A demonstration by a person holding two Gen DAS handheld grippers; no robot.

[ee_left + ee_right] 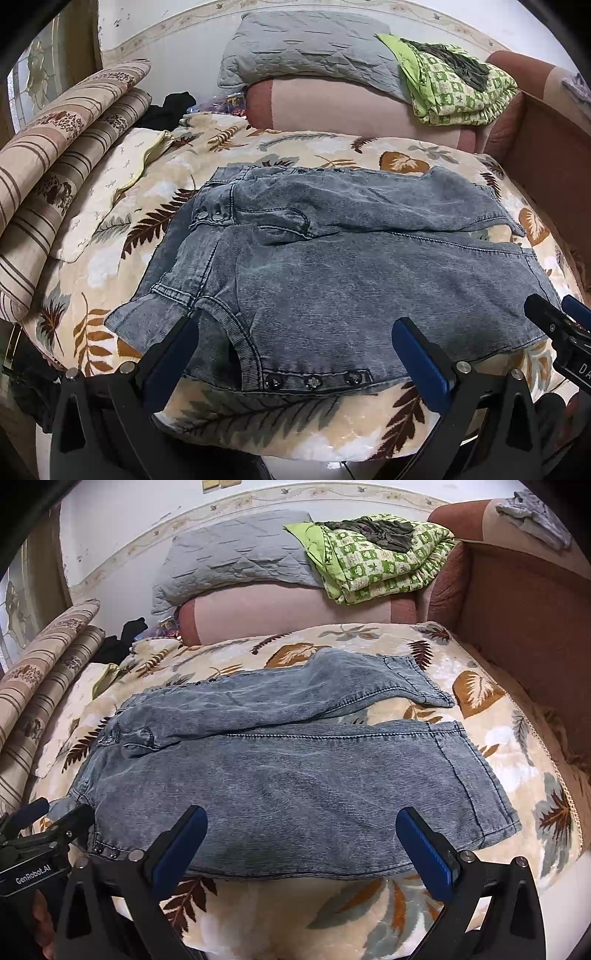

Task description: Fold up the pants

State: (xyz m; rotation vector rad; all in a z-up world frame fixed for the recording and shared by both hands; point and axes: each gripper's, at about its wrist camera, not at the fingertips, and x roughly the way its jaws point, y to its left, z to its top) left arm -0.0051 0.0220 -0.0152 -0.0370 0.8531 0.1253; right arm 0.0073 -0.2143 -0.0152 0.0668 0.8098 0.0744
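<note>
Grey-blue denim pants (pixel 332 266) lie flat on a leaf-patterned blanket (pixel 295 428), waistband to the left, both legs running right. In the right wrist view the pants (pixel 280 775) show the two leg hems at the right. My left gripper (pixel 295 332) is open and empty, its blue-padded fingers (pixel 173 358) spread over the near waistband edge with its snap buttons (pixel 312 382). My right gripper (pixel 301 825) is open and empty over the near leg's edge. The right gripper (pixel 554 317) also shows at the right edge of the left wrist view. The left gripper (pixel 55 819) shows at the left of the right wrist view.
A striped folded quilt (pixel 62 155) lies at the left. A grey pillow (pixel 306 48) and a green checked blanket (pixel 458 88) rest on a pink sofa back (pixel 351 110). A brown sofa arm (pixel 524 627) stands at the right. Black cloth (pixel 166 110) lies behind the blanket.
</note>
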